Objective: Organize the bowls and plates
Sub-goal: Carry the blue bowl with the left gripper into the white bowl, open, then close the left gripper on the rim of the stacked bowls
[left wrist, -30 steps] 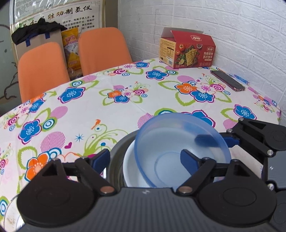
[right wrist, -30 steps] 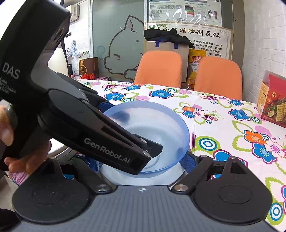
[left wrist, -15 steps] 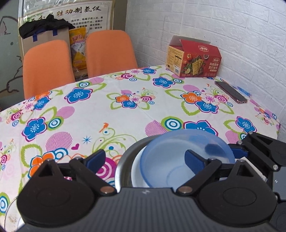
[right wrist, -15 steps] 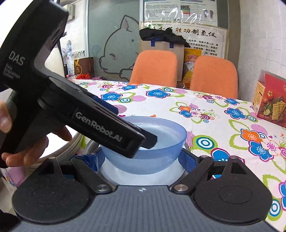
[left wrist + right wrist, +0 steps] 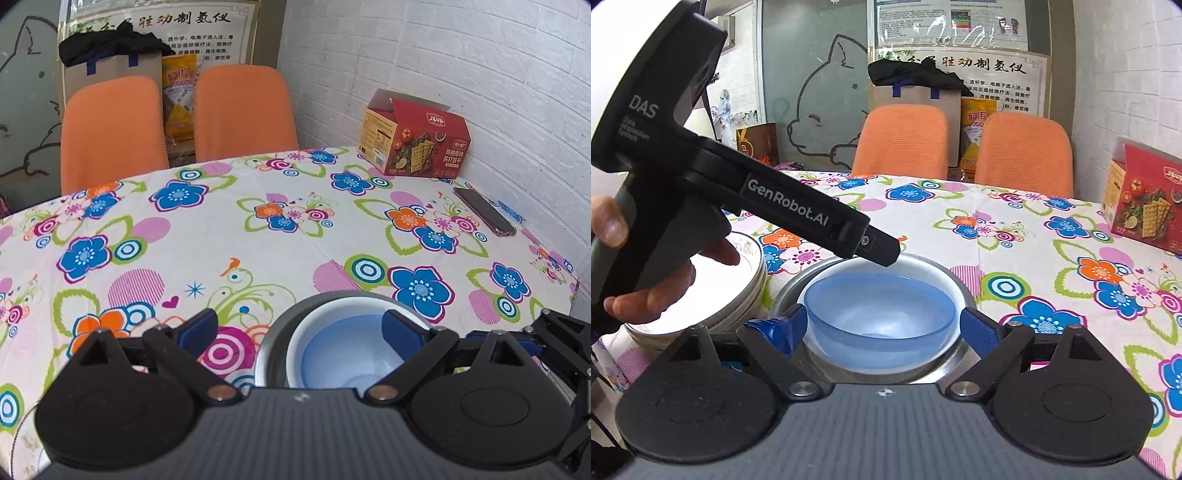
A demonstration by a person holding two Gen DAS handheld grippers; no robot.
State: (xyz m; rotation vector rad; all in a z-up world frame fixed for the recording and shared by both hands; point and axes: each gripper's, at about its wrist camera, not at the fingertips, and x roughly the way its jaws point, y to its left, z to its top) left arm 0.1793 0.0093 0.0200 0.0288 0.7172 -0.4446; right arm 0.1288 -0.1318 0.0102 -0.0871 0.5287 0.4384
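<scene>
A clear blue bowl [image 5: 879, 314] sits nested in a white bowl [image 5: 934, 275], which sits in a steel bowl [image 5: 798, 284] on the flowered table. The stack also shows in the left wrist view, where the blue bowl [image 5: 343, 350] lies low in the white bowl [image 5: 325, 310]. My right gripper [image 5: 882, 328] is open, its blue pads on either side of the stack. My left gripper [image 5: 295, 326] is open and empty above the stack's left rim; its body [image 5: 746, 199] crosses the right wrist view. A stack of white plates [image 5: 713, 295] stands left of the bowls.
A red cracker box [image 5: 415, 144] stands at the far right by the brick wall. A phone [image 5: 484, 210] lies near the table's right edge. Two orange chairs [image 5: 177, 118] stand behind the table.
The blue bowl has come down from a tilted, lifted position into the white bowl. My left gripper has let go of it and pulled up and back; both grippers are now open.
</scene>
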